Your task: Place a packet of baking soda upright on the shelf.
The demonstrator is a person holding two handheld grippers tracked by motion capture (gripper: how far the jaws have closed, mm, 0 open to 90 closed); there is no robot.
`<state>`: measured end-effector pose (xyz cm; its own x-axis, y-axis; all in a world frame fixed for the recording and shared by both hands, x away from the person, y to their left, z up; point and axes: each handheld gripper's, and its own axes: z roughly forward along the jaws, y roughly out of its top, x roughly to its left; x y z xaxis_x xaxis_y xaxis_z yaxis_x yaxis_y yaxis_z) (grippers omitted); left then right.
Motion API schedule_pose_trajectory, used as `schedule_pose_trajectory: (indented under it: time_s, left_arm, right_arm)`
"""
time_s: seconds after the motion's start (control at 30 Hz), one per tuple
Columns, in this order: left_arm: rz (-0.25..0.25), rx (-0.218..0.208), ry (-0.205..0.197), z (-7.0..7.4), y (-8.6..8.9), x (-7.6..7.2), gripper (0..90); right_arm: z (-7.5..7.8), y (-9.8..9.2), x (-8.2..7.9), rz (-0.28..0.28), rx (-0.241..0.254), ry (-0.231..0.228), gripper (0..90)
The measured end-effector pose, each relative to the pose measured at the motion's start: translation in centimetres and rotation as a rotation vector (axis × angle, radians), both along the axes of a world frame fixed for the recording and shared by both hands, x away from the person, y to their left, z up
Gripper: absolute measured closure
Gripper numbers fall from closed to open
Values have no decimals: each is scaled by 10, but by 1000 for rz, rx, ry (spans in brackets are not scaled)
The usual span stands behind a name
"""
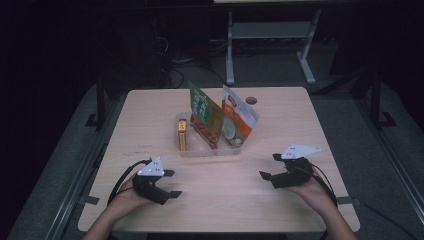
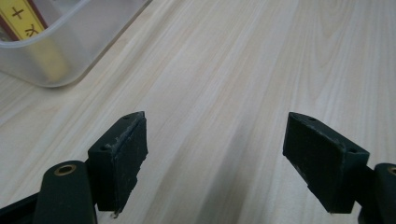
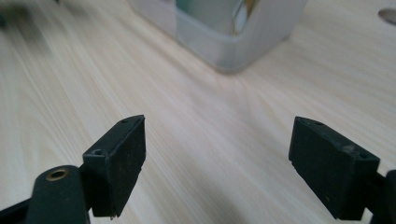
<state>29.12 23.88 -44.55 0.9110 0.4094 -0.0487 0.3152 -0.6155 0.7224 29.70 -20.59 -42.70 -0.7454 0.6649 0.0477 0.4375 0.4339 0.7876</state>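
The clear bin [image 1: 207,150] sits mid-table on the wooden table [image 1: 150,125], holding a yellow box [image 1: 182,135] and two upright pouches (one green [image 1: 205,112], one white [image 1: 239,120]). The left gripper [image 1: 172,183] and right gripper [image 1: 267,166] rest near the front edge, well apart, jaws wide and empty.

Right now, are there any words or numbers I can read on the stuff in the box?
Yellow pack: black marks like "+" and "x", cut off at the edge, no full word.
Green bag: pale print, too small to read.
White bag: a red label at the top, too blurred to read.
Clear box: nothing written on it.
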Motion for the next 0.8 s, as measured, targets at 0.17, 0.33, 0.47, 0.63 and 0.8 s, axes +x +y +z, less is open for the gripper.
schedule_pose_trajectory:
  time_s: [0.17,0.33,0.47,0.63,0.8]
  left_arm:
    - [1,15,0,-3,3,1,207]
    - [-2,23,21,-8,4,3,166]
    - [-11,22,24,-9,3,4,138]
    - [-14,22,30,-10,1,3,138]
    - [-28,32,28,-10,0,4,139]
  right_arm:
    - [-13,8,0,31,-86,22,167]
    - [-21,19,-1,84,-158,36,166]
    - [-25,24,-2,112,-182,44,166]
    - [-25,24,-2,124,-174,50,160]
    - [-23,21,-2,116,-155,40,146]
